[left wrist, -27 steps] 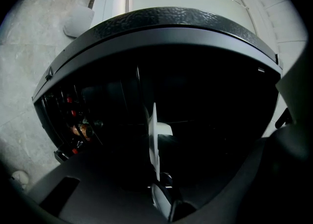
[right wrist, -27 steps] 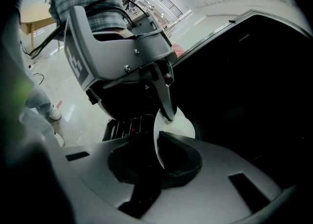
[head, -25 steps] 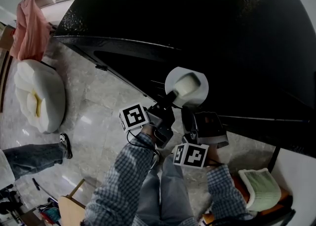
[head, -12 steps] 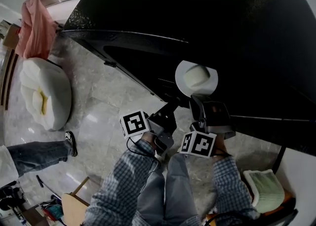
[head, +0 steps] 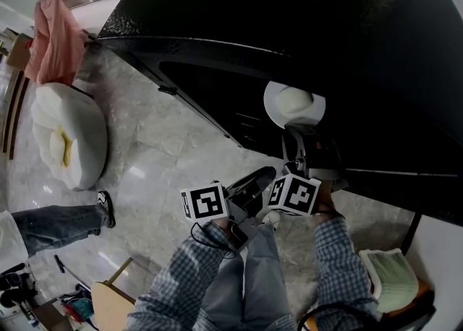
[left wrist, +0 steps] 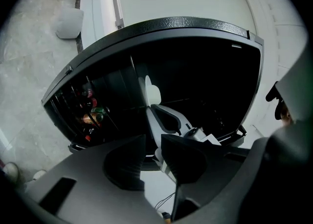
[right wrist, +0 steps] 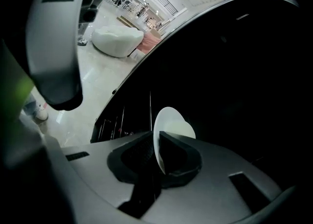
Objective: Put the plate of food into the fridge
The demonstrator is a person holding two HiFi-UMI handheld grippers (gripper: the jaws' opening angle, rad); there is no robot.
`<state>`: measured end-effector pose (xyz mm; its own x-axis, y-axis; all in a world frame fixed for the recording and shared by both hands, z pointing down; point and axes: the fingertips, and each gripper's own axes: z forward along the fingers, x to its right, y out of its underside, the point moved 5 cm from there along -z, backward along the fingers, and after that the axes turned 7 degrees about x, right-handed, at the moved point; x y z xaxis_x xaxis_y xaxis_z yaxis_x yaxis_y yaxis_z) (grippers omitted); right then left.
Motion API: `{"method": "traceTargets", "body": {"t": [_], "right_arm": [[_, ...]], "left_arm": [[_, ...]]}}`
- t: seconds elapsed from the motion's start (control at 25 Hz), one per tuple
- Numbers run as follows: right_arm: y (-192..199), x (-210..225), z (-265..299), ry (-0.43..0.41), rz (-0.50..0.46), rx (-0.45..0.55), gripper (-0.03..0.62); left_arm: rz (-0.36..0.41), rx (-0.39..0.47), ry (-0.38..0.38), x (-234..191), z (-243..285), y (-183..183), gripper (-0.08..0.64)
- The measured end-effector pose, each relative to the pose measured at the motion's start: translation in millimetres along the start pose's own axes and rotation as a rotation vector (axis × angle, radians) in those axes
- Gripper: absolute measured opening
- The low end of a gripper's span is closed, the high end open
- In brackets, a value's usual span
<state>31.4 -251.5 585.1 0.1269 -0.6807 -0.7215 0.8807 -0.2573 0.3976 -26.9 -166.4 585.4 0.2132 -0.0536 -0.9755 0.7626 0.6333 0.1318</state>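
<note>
A white plate (head: 293, 103) with a pale lump of food (head: 289, 98) hangs at the mouth of the dark, open fridge (head: 325, 19). My right gripper (head: 298, 131) is shut on the plate's near rim; in the right gripper view the plate (right wrist: 168, 120) stands edge-on between the jaws of the right gripper (right wrist: 157, 152). My left gripper (head: 265, 173) sits lower left of the plate, apart from it, open with nothing between its jaws. The left gripper view looks past the left gripper (left wrist: 154, 154) to the plate (left wrist: 152, 93) and the right gripper (left wrist: 168, 118).
Door shelves with bottles (left wrist: 90, 113) stand at the fridge's left. On the marble floor lie a white beanbag (head: 69, 134) and a pink cloth (head: 54, 37). A person's leg and shoe (head: 54, 222) are at lower left, a green-cushioned seat (head: 387, 279) at lower right.
The right gripper has carried the plate up and right, further into the fridge's mouth. The left gripper has come off the plate's rim and drawn back toward me.
</note>
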Motion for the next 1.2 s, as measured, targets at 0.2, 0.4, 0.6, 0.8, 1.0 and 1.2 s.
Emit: {"method": "traceTargets", "body": {"t": [0.2,0.4,0.6,0.8,1.0,1.2], "right_arm": [[2.3,1.1,-2.4,0.005,0.151,0.045,0.057],[-3.2,7.6,-18.8,0.0,0.391,0.131,0.123],[2.1,12.6,-47.9,0.048,0.642,0.183,0.123],[5.1,7.5,-84.2,0.031,0.865,0.22,0.008],[6.2,-3.4,-113.1,0.02,1.082,0.238,0.008],[-7.8,4.6,-142.8,0.03,1.164,0.256,0.008]], "left_arm": [[0.082,-0.023,-0.034,-0.2,-7.2,-2.3,0.084],[0.132,-0.014,-0.06,-0.2,-13.6,-9.1,0.084],[0.223,-0.02,-0.087,7.3,-26.0,-11.6,0.083],[0.401,-0.048,-0.127,18.3,-40.7,-10.3,0.018],[0.454,-0.049,-0.097,40.6,-57.0,-11.5,0.006],[0.552,-0.075,-0.086,70.4,-75.6,-12.1,0.006]]}}
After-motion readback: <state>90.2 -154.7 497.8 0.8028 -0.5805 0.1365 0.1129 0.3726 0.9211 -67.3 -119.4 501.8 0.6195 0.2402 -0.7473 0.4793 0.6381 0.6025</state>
